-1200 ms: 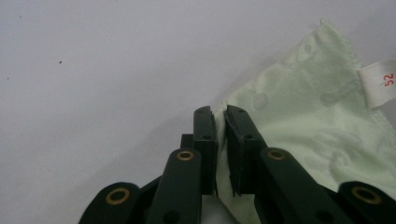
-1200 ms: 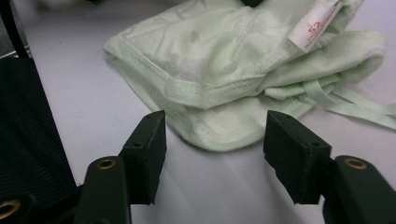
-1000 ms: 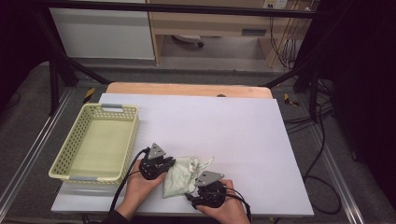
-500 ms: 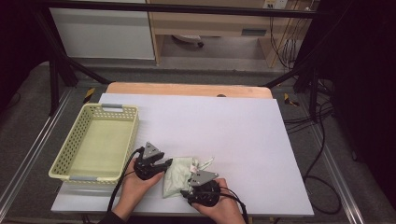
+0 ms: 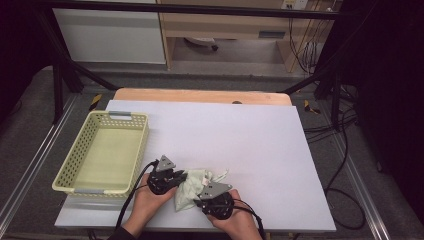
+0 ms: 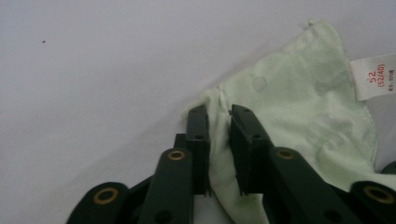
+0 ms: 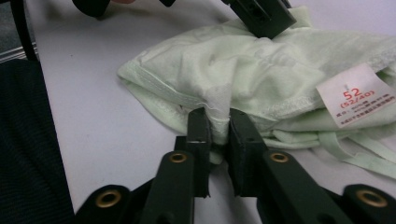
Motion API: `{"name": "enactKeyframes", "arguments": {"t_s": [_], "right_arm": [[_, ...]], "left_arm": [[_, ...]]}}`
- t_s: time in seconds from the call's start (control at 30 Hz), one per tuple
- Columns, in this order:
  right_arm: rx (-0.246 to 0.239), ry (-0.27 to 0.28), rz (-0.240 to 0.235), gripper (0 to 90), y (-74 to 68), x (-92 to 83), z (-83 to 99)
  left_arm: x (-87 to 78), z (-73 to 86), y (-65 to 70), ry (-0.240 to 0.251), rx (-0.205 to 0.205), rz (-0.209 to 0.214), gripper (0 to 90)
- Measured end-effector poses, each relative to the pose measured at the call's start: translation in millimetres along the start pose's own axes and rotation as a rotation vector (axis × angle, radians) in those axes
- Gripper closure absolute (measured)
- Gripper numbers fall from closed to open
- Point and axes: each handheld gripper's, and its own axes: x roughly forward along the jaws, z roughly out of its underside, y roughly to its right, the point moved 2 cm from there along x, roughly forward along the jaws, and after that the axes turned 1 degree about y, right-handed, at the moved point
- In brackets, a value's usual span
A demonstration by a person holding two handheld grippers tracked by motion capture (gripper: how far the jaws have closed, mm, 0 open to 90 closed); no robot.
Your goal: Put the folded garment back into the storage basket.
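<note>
Left gripper fingers pinch a fold of the pale green garment at its edge; right gripper fingers clamp a bunched hem on the garment's near side. A white tag reads "52 (52/40)" in red, smaller print below unreadable. The garment lies crumpled at the counter's near edge, between both hands. The yellow basket sits just left of the garment; beyond and right of it, open counter.

High view above the table, facing forward and down; both gripper views close along their jaws, sharing the green cloth.
</note>
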Motion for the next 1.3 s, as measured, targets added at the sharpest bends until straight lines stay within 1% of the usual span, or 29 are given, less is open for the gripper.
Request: {"name": "enactKeyframes", "arguments": {"t_s": [0.1, 0.17, 0.2, 0.23, 0.3, 0.4, 0.43, 0.53, 0.63, 0.77, 0.93, 1.13, 1.3], "right_arm": [[0.004, -0.001, -0.011, 85.6, 1.7, 0.6, -1.2], [0.005, 0.001, -0.014, 86.2, 2.2, -0.3, -1.3], [0.002, 0.011, -0.019, 86.3, 2.6, -1.4, -1.7], [0.009, 0.022, -0.026, 86.3, 2.8, -3.4, -2.7], [0.018, 0.044, -0.029, 86.4, 3.8, -8.0, -5.1], [0.022, 0.057, -0.033, 86.4, 4.8, -12.2, -7.1], [0.025, 0.061, -0.033, 86.4, 5.2, -13.7, -8.0], [0.012, 0.069, -0.023, 86.4, 6.5, -17.2, -12.7], [0.003, 0.078, -0.018, 86.4, 9.4, -19.3, -18.9], [-0.008, 0.085, -0.018, 86.4, 14.8, -17.2, -27.9], [-0.004, 0.098, -0.028, 86.4, 21.0, -14.5, -38.2], [-0.018, 0.100, -0.039, 86.4, 27.1, -15.1, -54.0], [-0.028, 0.094, -0.048, 86.4, 31.2, -16.1, -66.1]], "left_arm": [[-1.1, -0.3, 2.0, 0.014, 0.002, -0.010, 84.4], [-3.4, -2.0, 3.1, 0.037, -0.002, -0.016, 85.1], [-5.3, -3.2, 3.5, 0.042, 0.005, -0.017, 85.2], [-6.6, -4.5, 4.4, 0.052, 0.009, -0.019, 85.4], [-9.4, -7.3, 5.9, 0.065, 0.003, -0.011, 85.6], [-13.5, -14.3, 6.4, 0.085, 0.007, -0.008, 86.0], [-14.9, -17.1, 6.4, 0.087, 0.014, -0.010, 86.1], [-18.4, -24.6, 5.6, 0.096, 0.019, -0.015, 86.3], [-19.8, -32.6, 3.5, 0.096, 0.033, -0.029, 86.4], [-21.3, -44.0, -1.5, 0.096, 0.047, -0.045, 86.5], [-25.7, -55.1, -9.3, 0.111, 0.034, -0.052, 86.5], [-32.8, -68.2, -13.8, 0.139, 0.037, -0.066, 86.6], [-40.1, -78.3, -18.6, 0.150, 0.037, -0.073, 86.5]]}}
